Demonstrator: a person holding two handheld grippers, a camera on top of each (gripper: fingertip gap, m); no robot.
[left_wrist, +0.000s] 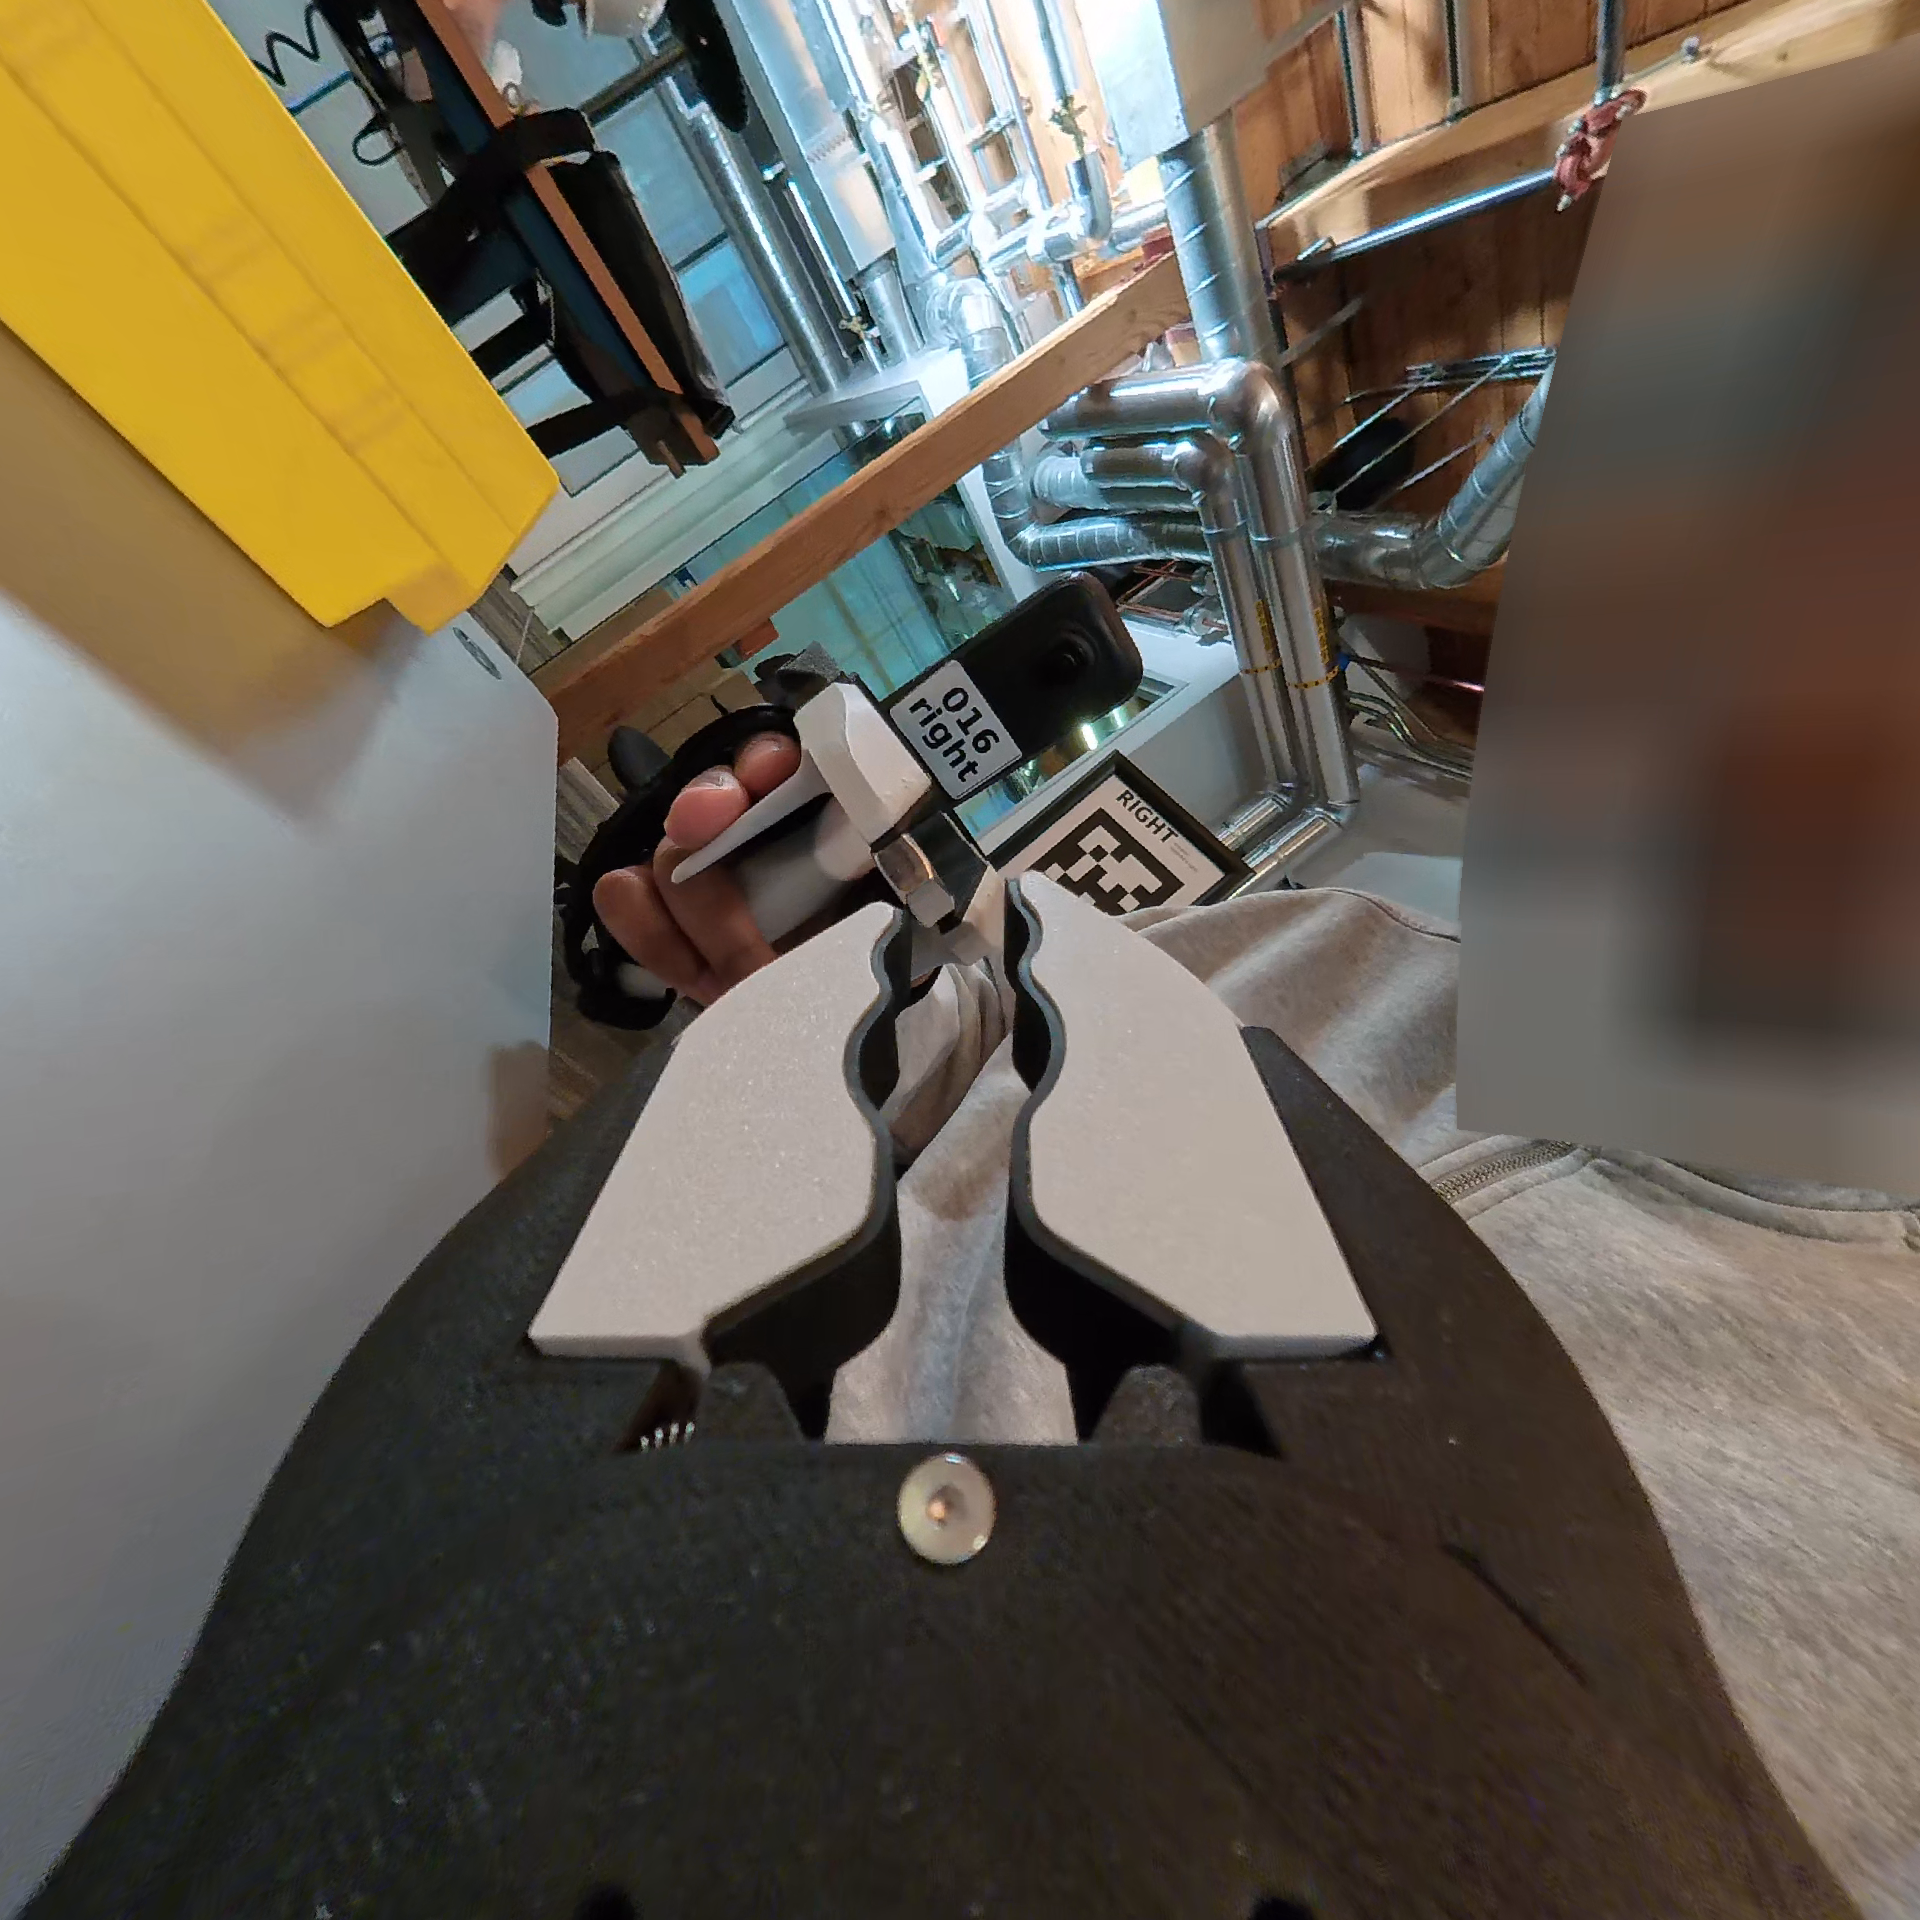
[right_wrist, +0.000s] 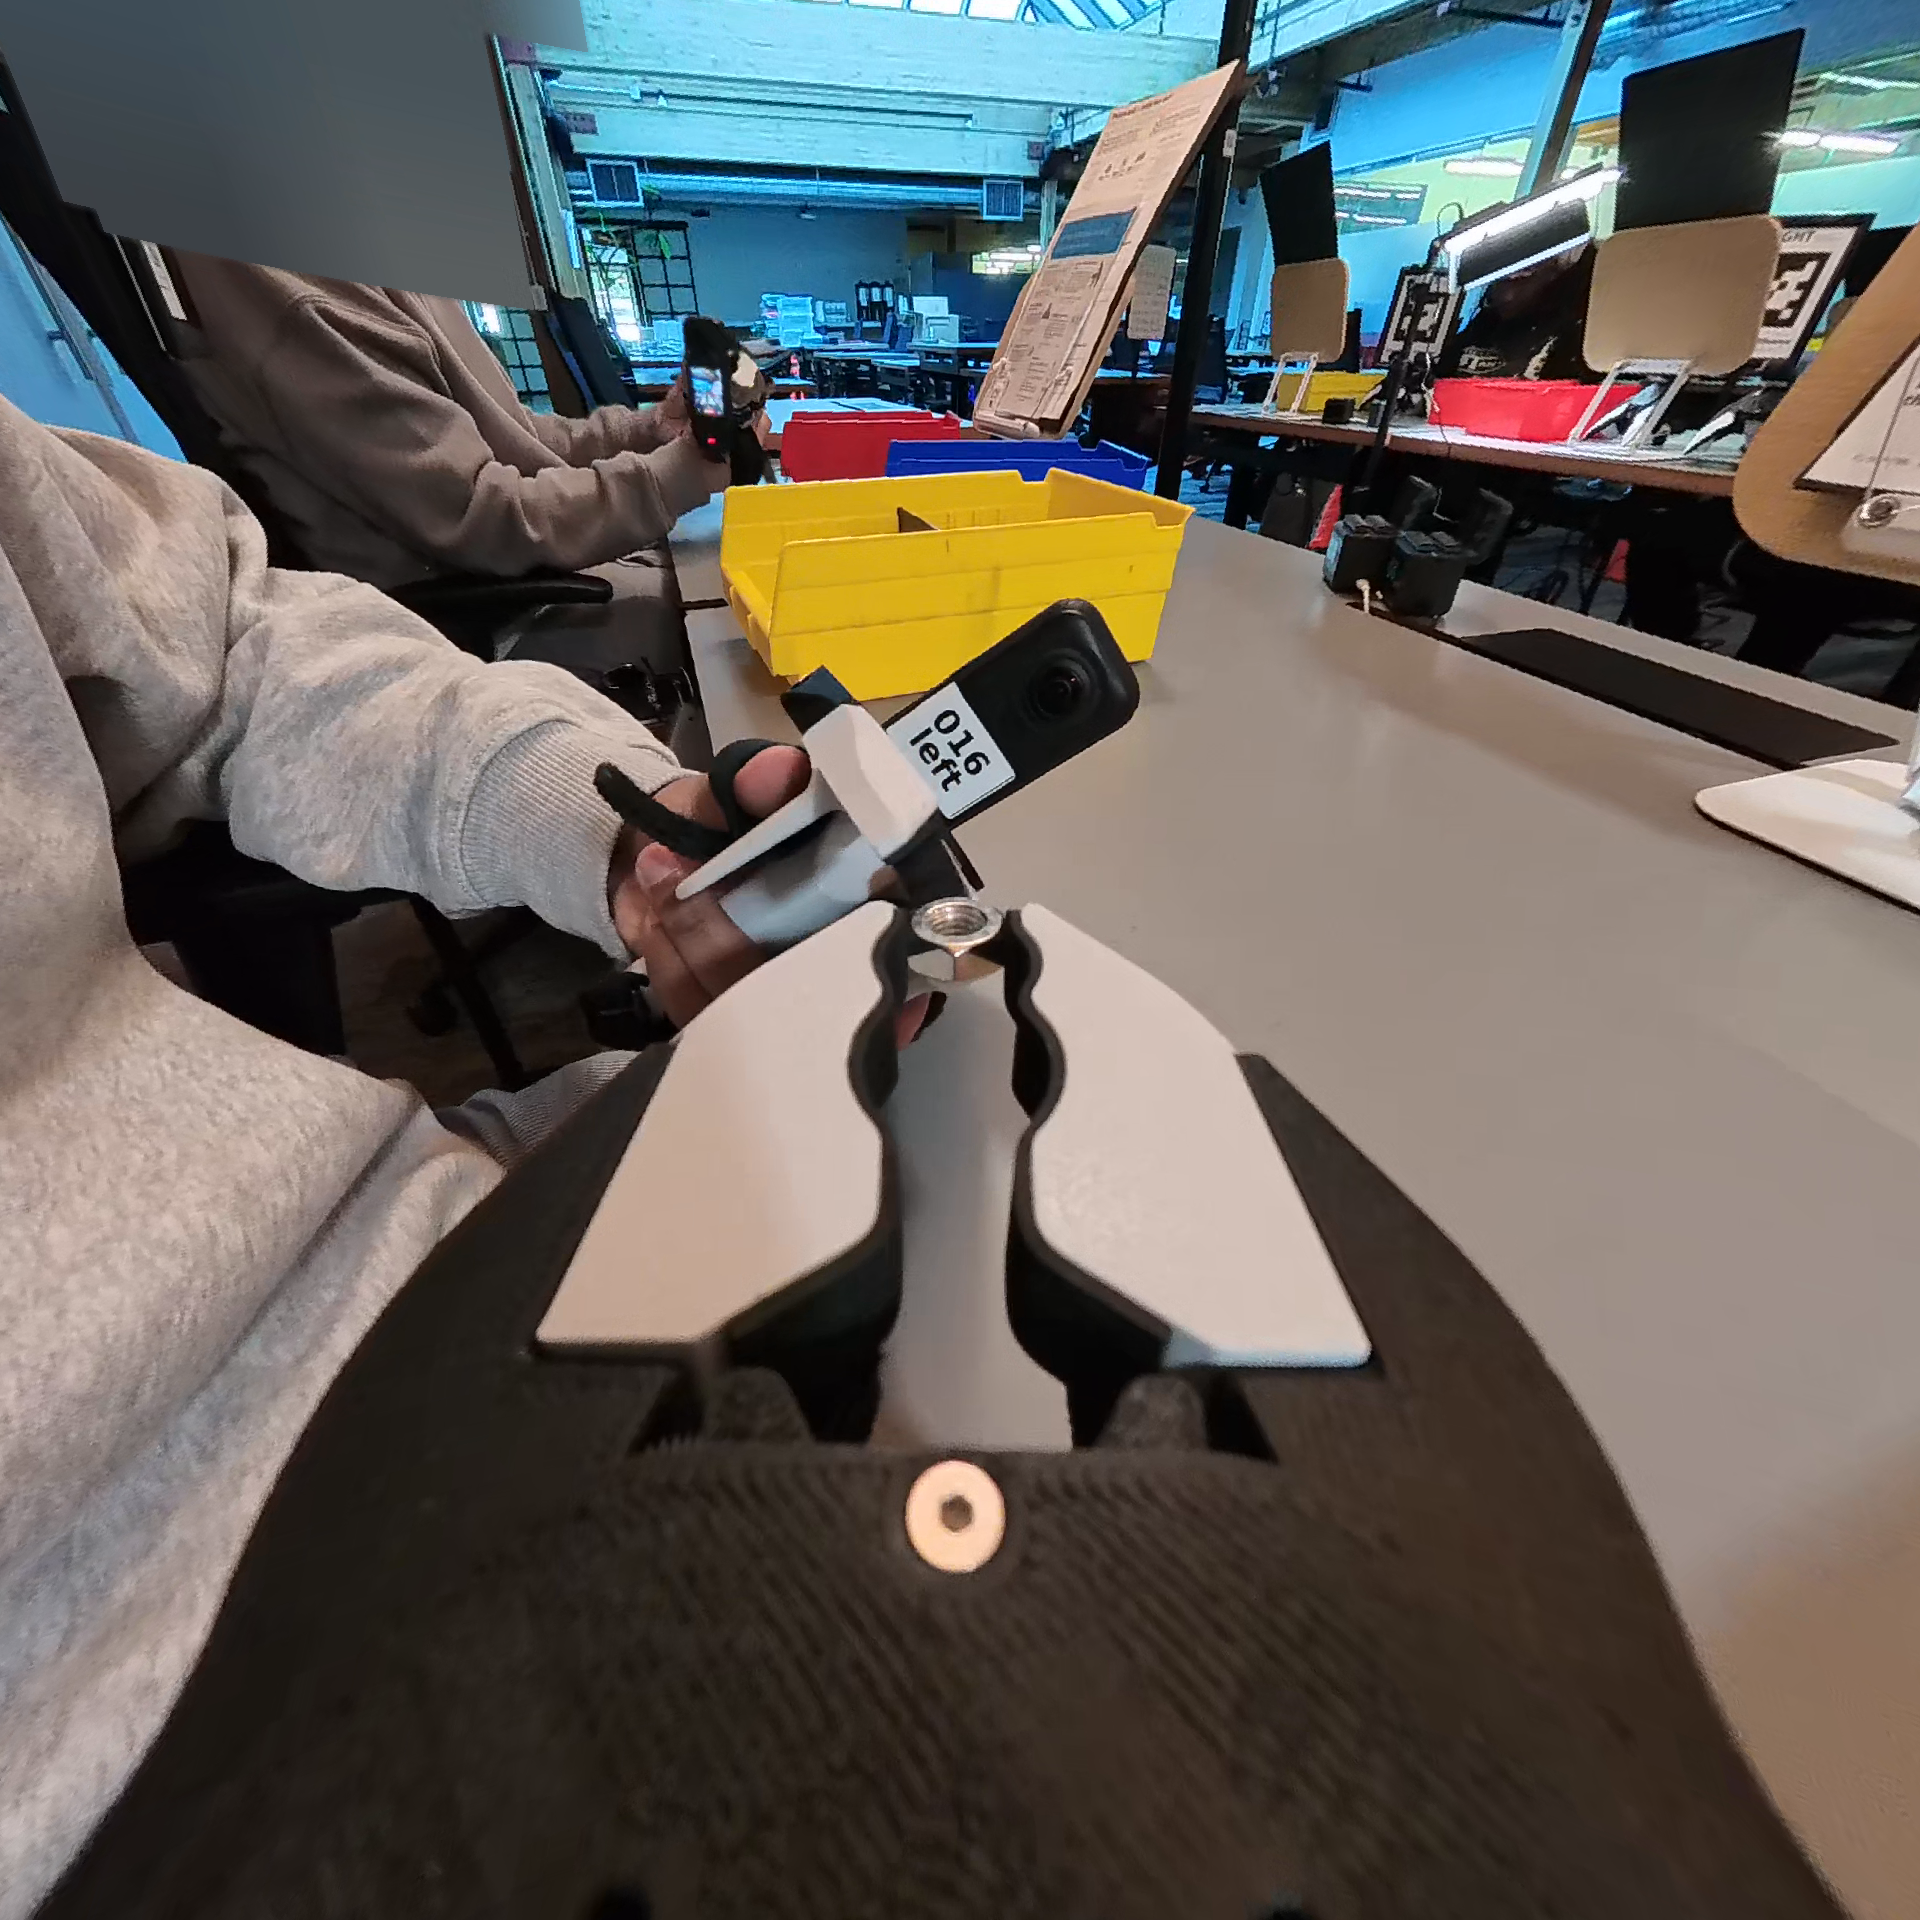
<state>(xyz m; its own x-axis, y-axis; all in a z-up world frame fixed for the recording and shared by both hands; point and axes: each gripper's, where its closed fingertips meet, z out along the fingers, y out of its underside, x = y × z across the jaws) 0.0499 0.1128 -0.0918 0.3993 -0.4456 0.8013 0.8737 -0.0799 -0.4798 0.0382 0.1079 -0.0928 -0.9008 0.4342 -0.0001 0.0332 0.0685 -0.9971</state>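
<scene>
My right gripper (right_wrist: 954, 940) is shut on a silver hex nut (right_wrist: 954, 935), held at its fingertips above the grey table (right_wrist: 1403, 1039), threaded hole facing up. My left gripper (left_wrist: 951, 914) points at the right one, tip to tip. Its jaws stand a narrow gap apart with nothing clearly between them. The nut (left_wrist: 912, 871) sits just beyond its left fingertip, pinched in the right gripper's tips. Each view shows the other gripper's handle, black camera and the hand that holds it. A grey sleeve lies behind the left jaws.
A yellow bin (right_wrist: 951, 577) stands on the table beyond the grippers and also shows in the left wrist view (left_wrist: 260, 312). Red (right_wrist: 868, 442) and blue (right_wrist: 1013, 460) bins lie farther back. Another person sits at the left with a gripper. A stand base (right_wrist: 1813, 821) is at the right. Less than 4 cm separates the two grippers' tips.
</scene>
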